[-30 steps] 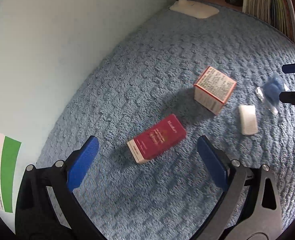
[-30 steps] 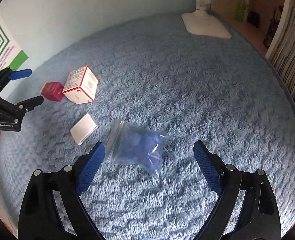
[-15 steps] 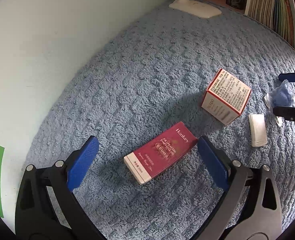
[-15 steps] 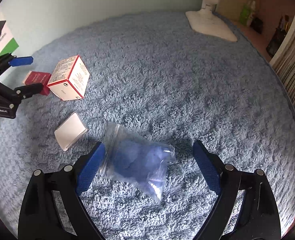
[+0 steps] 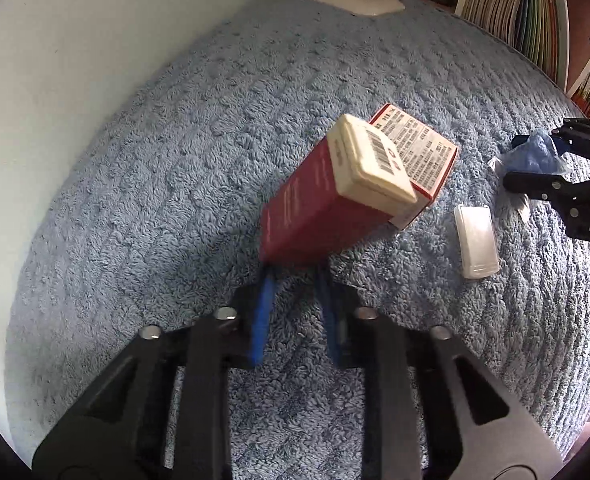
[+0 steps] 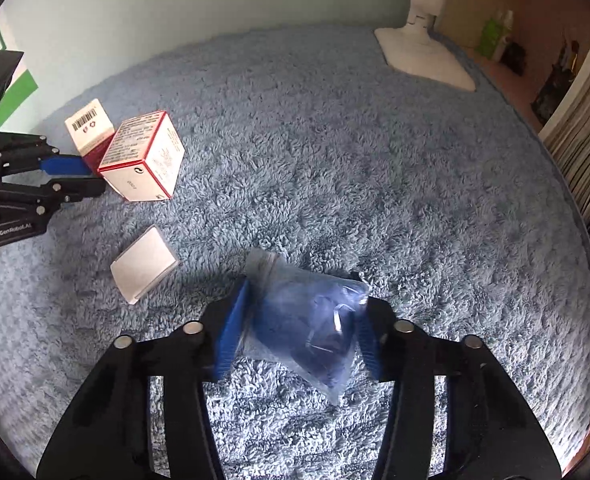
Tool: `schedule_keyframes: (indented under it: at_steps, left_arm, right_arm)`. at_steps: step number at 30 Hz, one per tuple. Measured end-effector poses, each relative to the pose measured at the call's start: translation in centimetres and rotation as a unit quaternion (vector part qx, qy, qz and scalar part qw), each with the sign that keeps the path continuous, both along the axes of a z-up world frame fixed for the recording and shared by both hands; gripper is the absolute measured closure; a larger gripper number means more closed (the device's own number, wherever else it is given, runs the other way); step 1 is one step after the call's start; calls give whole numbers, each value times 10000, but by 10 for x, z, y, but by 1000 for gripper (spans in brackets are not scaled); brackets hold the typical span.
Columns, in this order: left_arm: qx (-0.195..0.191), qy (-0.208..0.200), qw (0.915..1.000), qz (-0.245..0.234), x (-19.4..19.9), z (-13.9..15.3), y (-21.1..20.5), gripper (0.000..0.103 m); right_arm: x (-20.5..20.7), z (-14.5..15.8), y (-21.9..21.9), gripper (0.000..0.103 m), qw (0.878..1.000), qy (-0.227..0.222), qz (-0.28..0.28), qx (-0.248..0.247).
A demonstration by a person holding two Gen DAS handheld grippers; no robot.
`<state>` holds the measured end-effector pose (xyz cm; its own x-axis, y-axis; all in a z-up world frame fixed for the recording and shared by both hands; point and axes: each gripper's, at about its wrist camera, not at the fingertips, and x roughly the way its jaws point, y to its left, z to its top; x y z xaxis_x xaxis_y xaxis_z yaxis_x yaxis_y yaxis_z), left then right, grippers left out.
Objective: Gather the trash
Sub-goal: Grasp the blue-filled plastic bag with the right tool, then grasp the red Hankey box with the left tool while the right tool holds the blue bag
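Left gripper: your left gripper (image 5: 295,276) is clamped on the near end of the red box (image 5: 315,208), blue pads pressed against both of its sides.
Red box: it tilts up and away from the pads toward 1 o'clock in the left wrist view, its cream end cap with the barcode highest. In the right wrist view it shows at 10 o'clock behind the white carton, the cap (image 6: 89,126) facing up.
White carton: the red-edged white carton (image 5: 419,152) sits on the blue rug (image 5: 175,168) right behind the raised red box; whether they touch you cannot tell from either view.
Right gripper: your right gripper (image 6: 295,320) has its jaws closing around the clear bag (image 6: 299,320). The left pad (image 6: 231,328) lies against the bag's edge and the right pad meets its crumpled corner, so the film is already squeezed between them.
Clear bag: it holds something dark blue and lies on the rug just ahead of the fingers, its sealed strip pointing to 11 o'clock. From the left wrist view it appears at 3 o'clock between the other tool's tips.
White flat packet: a small white flat packet (image 6: 145,264) lies on the rug at 9 o'clock from the bag, apart from it, and at 6 o'clock from the carton.
Lamp base: a white lamp base (image 6: 423,56) stands at the rug's far edge, at 1 o'clock.
Shelf: book spines (image 5: 511,4) line the right side.
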<state>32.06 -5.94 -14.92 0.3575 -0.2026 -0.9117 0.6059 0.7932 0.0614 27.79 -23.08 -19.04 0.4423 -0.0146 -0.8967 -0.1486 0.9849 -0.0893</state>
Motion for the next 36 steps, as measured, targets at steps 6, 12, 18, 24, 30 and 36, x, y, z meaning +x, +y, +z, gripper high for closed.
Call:
schedule_keyframes:
  at_steps: [6,12,18,24,30,36]
  left_arm:
    - [-11,-94,9999,88,-6,12,7,103]
    - [142,-193,9997,73,-19,20,1,98]
    - [240,-543,9981,130,-27,37,-3,31]
    - [367,-850,9957,-96,-45,49,-12,7]
    - [418,-809,9956,-214,-53,48,-27,7]
    - [355,-699,9968,-173,-51,44,-38,7]
  right_arm:
    - [-6,5,-1,63,10000,-7,59,50]
    - [-14,4,-3,64,9999,-27,49,100]
    - [-23,5,-15,62,10000,-21,25,88]
    - [-46,14,-19,26,9999,-89,48,82]
    - [-58,19,-24,22,9999,-93,23,106]
    - [-55,27,-31,22,9999,-155,46,15]
